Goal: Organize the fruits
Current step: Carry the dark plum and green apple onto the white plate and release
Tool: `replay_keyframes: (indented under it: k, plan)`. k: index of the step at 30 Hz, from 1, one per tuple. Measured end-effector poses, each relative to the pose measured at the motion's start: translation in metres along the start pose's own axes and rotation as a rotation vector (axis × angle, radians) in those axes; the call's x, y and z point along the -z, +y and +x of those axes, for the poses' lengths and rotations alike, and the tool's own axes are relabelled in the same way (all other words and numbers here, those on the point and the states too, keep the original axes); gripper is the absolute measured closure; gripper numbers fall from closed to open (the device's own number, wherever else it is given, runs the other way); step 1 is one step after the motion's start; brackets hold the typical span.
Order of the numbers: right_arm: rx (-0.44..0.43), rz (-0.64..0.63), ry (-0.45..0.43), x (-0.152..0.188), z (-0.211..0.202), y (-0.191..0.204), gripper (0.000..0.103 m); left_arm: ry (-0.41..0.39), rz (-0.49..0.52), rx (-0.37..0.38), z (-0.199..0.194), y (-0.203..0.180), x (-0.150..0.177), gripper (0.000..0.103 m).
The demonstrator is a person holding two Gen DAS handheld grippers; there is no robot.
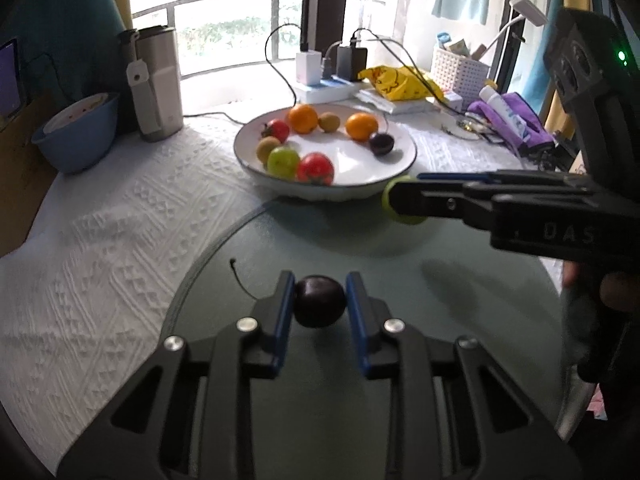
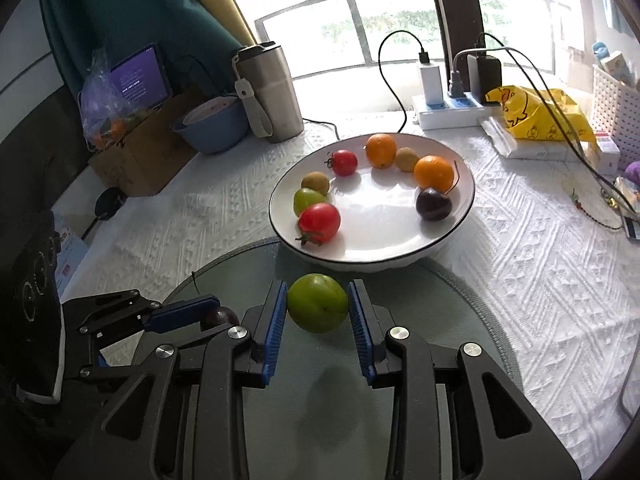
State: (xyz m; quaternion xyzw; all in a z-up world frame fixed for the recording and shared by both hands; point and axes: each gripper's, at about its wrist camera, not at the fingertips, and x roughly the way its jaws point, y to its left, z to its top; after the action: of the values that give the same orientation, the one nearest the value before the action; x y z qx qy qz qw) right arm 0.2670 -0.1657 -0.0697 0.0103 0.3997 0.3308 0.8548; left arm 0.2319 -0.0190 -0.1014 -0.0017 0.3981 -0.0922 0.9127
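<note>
My left gripper (image 1: 320, 300) is shut on a dark purple cherry (image 1: 319, 301) just above the round grey mat (image 1: 400, 280); it also shows in the right wrist view (image 2: 208, 314). My right gripper (image 2: 318, 308) is shut on a green fruit (image 2: 317, 308), held above the mat near the plate; its tip with the green fruit (image 1: 390, 200) shows in the left wrist view. The white plate (image 2: 440, 236) holds two oranges (image 2: 381, 150), two red tomatoes (image 2: 319, 222), two kiwis (image 2: 315, 182), a green fruit (image 2: 307, 200) and a dark cherry (image 2: 433, 203).
A steel tumbler (image 2: 272, 92) and a blue bowl (image 2: 212, 124) stand back left. A power strip with chargers (image 2: 448, 100), a yellow bag (image 2: 540, 116) and a white basket (image 2: 616, 100) stand back right. A cardboard box (image 2: 136, 156) sits left.
</note>
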Motion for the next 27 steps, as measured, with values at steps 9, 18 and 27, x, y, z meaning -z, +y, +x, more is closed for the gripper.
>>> replay_keyframes:
  k: [9,18,27]
  plan:
    - [0.018,-0.001,-0.036,-0.018,-0.006,-0.014,0.069,-0.054,0.019,0.018,-0.004,-0.007,-0.028,0.076]
    - [0.032,0.011,-0.047,-0.031,0.0,-0.034,0.069,-0.077,0.034,0.037,0.008,-0.013,-0.052,0.076]
    - [0.018,0.032,-0.043,-0.037,0.011,-0.05,0.069,-0.072,0.05,0.041,0.029,-0.02,-0.068,0.076]
